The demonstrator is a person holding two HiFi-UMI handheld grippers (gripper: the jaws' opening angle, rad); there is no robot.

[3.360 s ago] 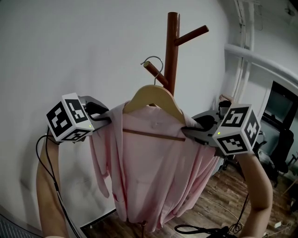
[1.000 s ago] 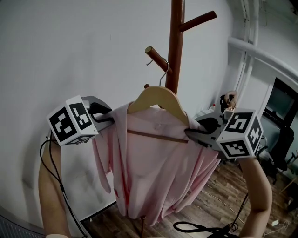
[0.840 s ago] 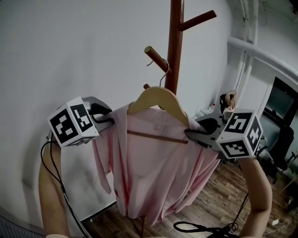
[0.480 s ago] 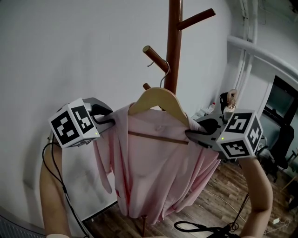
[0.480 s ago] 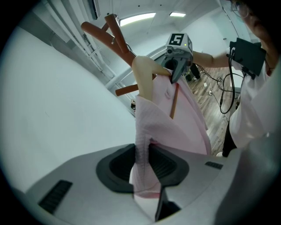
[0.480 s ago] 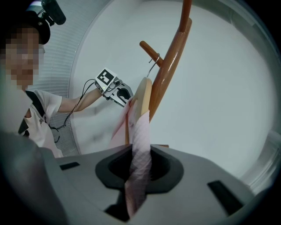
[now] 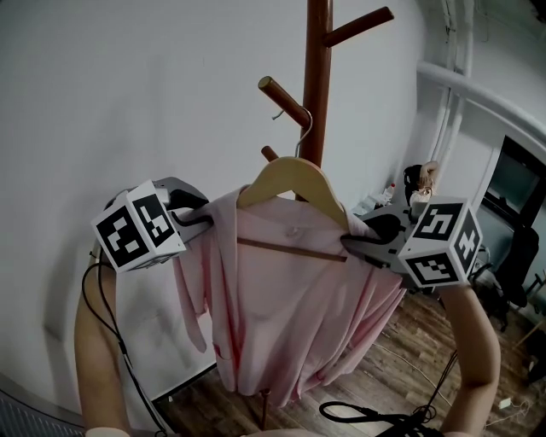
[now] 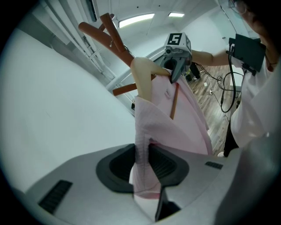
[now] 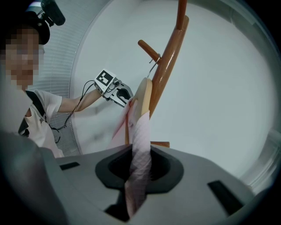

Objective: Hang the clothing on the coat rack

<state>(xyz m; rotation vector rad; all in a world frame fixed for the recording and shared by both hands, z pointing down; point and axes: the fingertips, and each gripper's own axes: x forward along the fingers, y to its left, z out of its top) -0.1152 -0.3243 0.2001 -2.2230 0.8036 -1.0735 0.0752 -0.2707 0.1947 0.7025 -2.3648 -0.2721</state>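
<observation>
A pink garment (image 7: 286, 316) hangs on a pale wooden hanger (image 7: 290, 181) in front of the brown coat rack (image 7: 317, 77). The hanger's wire hook (image 7: 297, 128) sits just under the rack's left peg (image 7: 281, 98), near the pole; I cannot tell if it rests on the peg. My left gripper (image 7: 205, 216) is shut on the garment's left shoulder (image 8: 142, 169). My right gripper (image 7: 348, 241) is shut on its right shoulder (image 9: 138, 169). Each gripper view shows pink cloth pinched between the pads, with the other gripper (image 8: 175, 52) (image 9: 115, 90) beyond the hanger.
A white wall stands right behind the rack. A higher peg (image 7: 358, 26) juts right from the pole. White pipes (image 7: 461, 85) run at the right. Black cables (image 7: 367, 416) lie on the wood floor below. A person (image 9: 35, 114) shows in the right gripper view.
Hanger, garment and both grippers have shifted slightly up and toward the rack; the wire hook has come closer under the left peg. Both grips are unchanged.
</observation>
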